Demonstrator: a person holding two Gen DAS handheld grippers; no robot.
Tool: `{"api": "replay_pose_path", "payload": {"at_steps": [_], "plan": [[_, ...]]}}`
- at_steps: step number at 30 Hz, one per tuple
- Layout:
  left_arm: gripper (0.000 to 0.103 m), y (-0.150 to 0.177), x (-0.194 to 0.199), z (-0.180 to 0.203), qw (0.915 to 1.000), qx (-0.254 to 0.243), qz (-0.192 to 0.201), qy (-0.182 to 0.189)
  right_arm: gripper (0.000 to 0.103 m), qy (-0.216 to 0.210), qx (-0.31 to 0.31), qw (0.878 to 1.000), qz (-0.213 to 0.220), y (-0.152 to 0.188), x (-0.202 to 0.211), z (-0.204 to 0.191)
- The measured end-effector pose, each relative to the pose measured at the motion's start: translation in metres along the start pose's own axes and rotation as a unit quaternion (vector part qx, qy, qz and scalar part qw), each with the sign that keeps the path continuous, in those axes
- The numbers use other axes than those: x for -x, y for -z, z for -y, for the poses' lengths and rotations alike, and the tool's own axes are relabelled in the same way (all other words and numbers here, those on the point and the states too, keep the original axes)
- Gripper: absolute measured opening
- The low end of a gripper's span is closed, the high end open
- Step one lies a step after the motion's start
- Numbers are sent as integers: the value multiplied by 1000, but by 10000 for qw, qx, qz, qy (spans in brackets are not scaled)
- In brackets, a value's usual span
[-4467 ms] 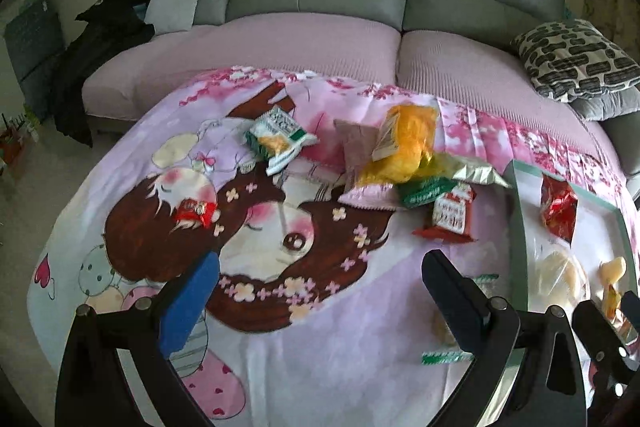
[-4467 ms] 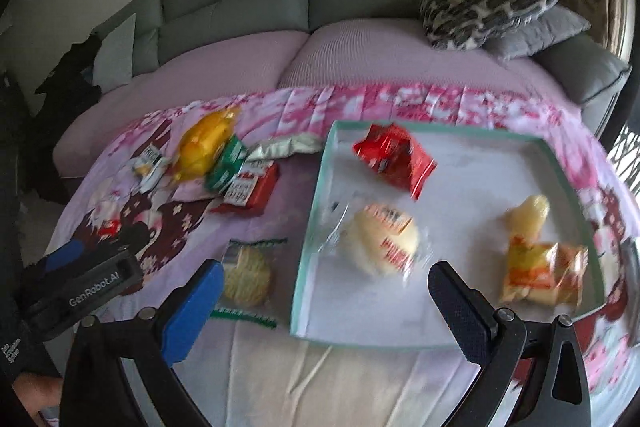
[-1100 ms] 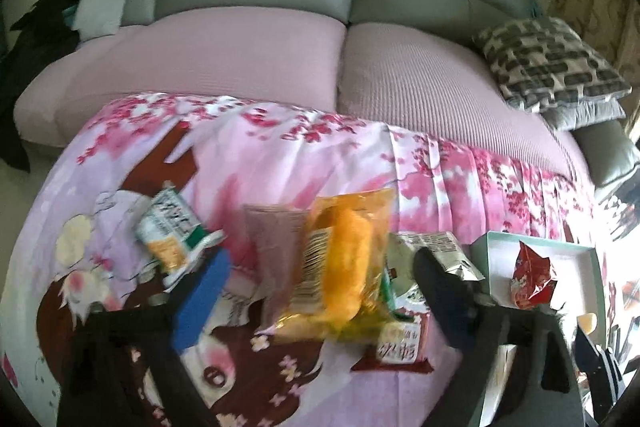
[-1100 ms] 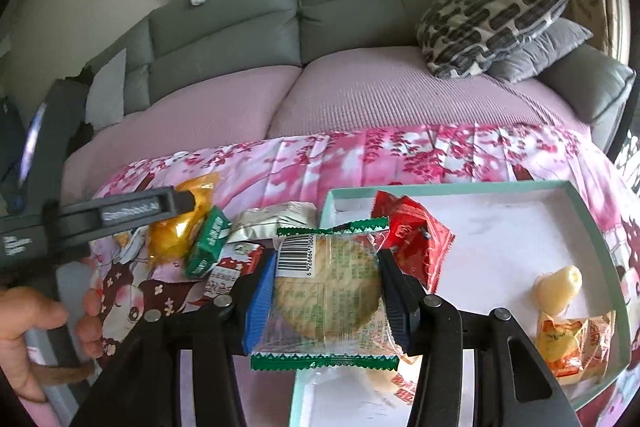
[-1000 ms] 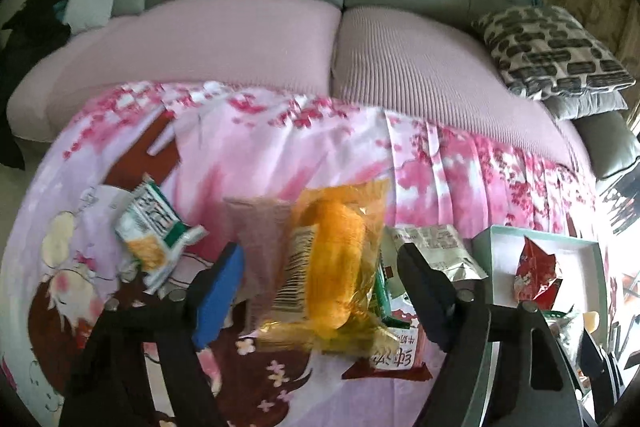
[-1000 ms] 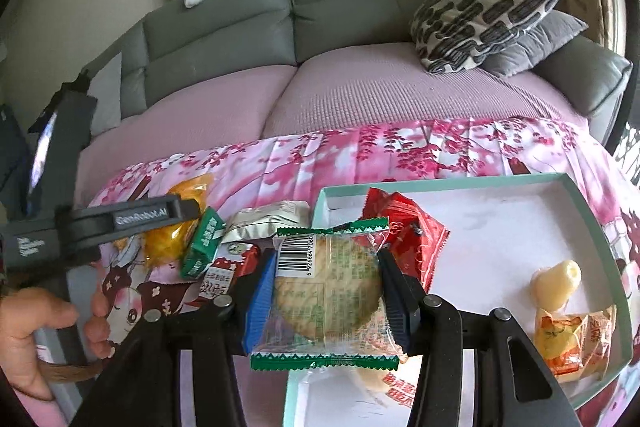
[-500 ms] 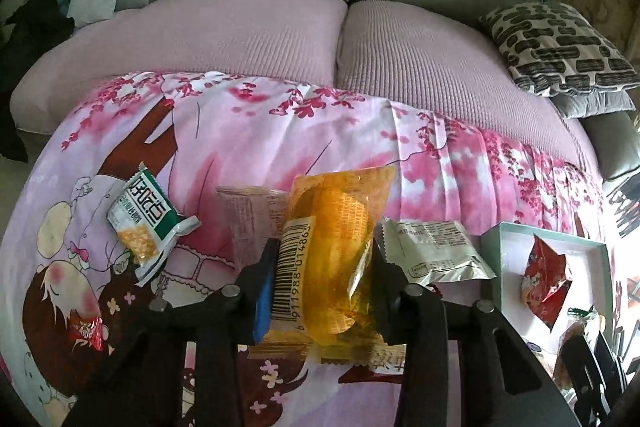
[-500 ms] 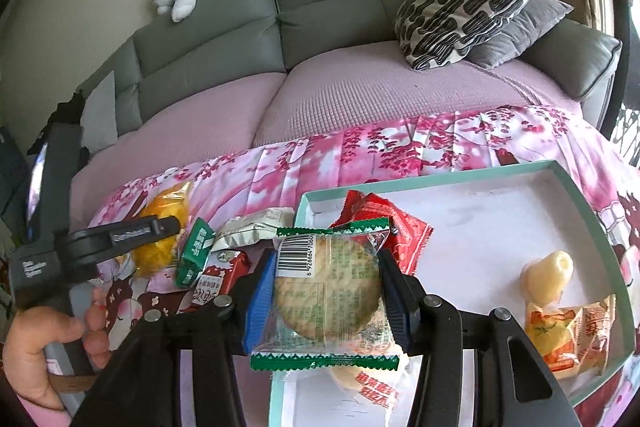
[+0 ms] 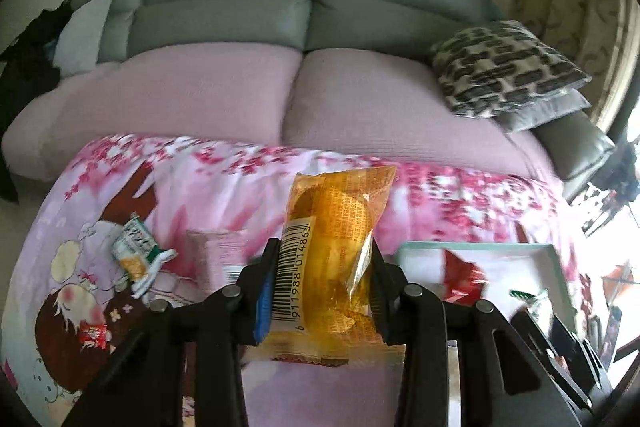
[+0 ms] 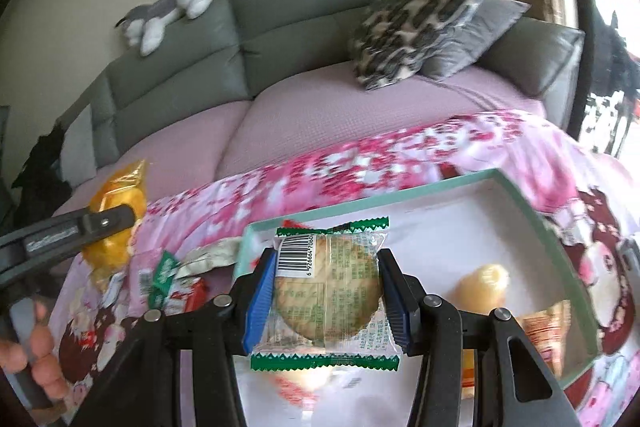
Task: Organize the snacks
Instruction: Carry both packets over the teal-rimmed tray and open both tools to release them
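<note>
left fingers (image 9: 324, 291) have closed and lifted the orange packet (image 9: 332, 247); right fingers (image 10: 326, 291) stay clamped on the cracker pack (image 10: 326, 291).

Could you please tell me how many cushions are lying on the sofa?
3: a black-and-white patterned cushion at the sofa's right end, a plain grey one tucked under it, and a pale grey one at the left end. Others may be out of view.

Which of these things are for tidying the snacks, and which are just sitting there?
For the job:
- orange snack pack, held in the left claw
- round cracker pack, held in the right claw
- green-rimmed tray
- loose packets on the blanket, like the green and white one

Just lying about:
- plush toy
- patterned pillow
- sofa
</note>
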State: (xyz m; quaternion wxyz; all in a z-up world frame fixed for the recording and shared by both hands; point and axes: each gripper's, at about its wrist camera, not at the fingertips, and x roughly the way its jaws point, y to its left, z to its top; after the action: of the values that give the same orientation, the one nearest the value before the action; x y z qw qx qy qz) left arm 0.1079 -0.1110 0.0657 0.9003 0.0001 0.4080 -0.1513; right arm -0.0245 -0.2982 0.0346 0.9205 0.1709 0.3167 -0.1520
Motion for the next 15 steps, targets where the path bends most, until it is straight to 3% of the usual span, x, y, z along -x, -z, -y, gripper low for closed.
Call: {"api": "replay_pose_path", "payload": {"at_steps": [11,15], "plan": [[41,12,8,84,9964,-573,-76,627,52,571,-404,9973,219,-10,14,59],[41,23,-1,112,9939,-758,-195,783,52,552,-507,9969,252,-10,12,70]]}}
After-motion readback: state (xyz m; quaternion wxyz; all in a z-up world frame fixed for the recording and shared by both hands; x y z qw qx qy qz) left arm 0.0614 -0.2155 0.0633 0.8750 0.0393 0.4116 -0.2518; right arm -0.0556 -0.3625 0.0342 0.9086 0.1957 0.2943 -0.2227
